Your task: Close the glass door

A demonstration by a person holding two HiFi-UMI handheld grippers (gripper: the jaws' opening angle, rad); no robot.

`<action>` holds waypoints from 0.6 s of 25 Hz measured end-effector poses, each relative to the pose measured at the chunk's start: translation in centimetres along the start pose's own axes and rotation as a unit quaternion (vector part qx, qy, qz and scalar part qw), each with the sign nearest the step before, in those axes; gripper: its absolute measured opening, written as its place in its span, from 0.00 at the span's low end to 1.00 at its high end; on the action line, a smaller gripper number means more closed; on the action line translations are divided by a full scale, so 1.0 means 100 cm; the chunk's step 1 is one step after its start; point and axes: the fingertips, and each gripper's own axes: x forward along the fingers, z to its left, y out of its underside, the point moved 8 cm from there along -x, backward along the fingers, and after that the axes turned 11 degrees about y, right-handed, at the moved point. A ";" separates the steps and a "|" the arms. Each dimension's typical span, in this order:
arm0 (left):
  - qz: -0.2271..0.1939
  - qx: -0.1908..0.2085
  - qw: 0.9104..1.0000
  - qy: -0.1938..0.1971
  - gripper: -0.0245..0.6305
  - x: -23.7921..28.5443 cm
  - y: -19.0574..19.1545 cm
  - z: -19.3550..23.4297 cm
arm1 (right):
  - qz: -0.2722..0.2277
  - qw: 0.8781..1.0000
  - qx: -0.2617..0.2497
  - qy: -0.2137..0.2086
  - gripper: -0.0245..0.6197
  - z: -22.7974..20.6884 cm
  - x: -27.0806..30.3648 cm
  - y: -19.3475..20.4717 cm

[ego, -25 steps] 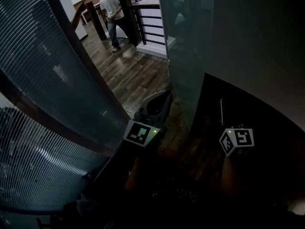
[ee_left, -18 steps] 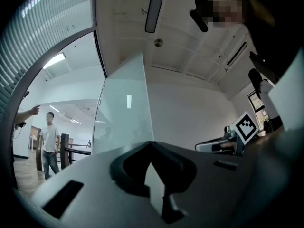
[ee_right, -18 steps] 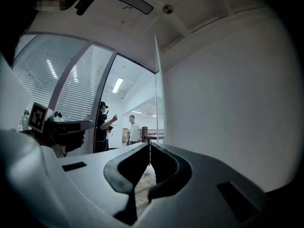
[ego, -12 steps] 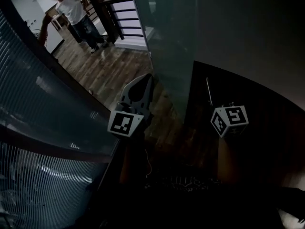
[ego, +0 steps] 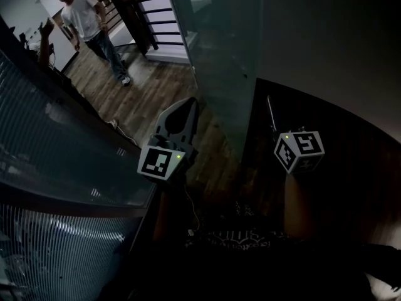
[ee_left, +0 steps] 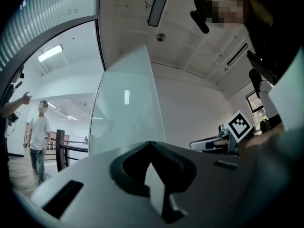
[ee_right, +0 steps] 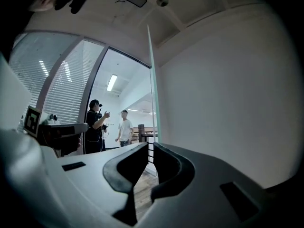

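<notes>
**Empty tongs facing the glass door**

At the left tongs (ee_left: 152,146): shut, nothing held. At the right tongs (ee_right: 150,146): parted a mere crack, just eased open, nothing between. Just ahead of both: the glass door (ego: 219,49), upright over the wooden floor (ego: 150,93), free edge in line with the right crack

Office: glass door (ego: 219,55), slatted blinds (ego: 56,237), wood floor (ego: 150,99), ceiling strip light (ee_left: 50,52).
</notes>
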 end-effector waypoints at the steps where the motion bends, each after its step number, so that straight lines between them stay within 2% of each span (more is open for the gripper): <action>1: 0.001 0.000 1.000 -0.002 0.04 0.002 0.001 0.003 | 0.001 1.000 0.005 0.000 0.07 -0.002 0.006 0.001; 6: 0.001 0.003 1.000 -0.007 0.04 0.015 0.005 0.018 | 0.008 1.000 0.011 -0.024 0.09 -0.005 0.037 0.000; 11: 0.002 0.007 1.000 -0.011 0.04 0.026 0.009 0.026 | 0.028 0.997 0.024 -0.066 0.26 -0.009 0.067 0.001; 15: 0.006 0.006 1.000 -0.015 0.04 0.032 0.017 0.031 | 0.038 0.996 0.010 -0.081 0.27 -0.011 0.088 0.007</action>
